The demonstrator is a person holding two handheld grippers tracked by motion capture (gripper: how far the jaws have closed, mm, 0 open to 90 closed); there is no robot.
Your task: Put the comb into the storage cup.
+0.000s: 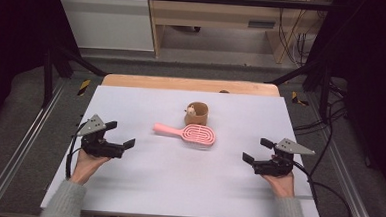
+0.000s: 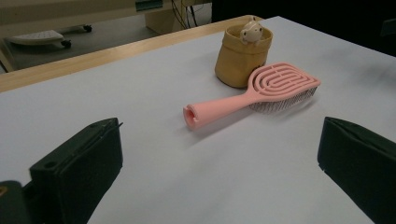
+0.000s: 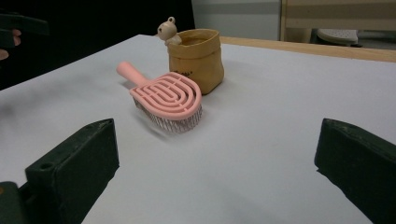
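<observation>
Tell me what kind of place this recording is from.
Most likely a lab data-collection station, not a home. A white table sits inside a black metal frame with rails, loose cables run over the carpet, and just two props, a pink hairbrush and a tan pouch, lie between the open grippers.

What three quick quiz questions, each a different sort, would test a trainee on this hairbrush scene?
1. True or false: the pink hairbrush lies bristles down on the white table.
2. Multiple choice: the brush's handle end points toward
A) the left gripper
B) the right gripper
C) the table's far edge
3. Fill in: a small figurine peeks out at the rim of the tan ____ right behind the brush head.

Key
1. True; the bristles show beneath the slotted back in both gripper views.
2. A
3. Pouch. Both grippers have their jaws wide apart and hold nothing.
</observation>
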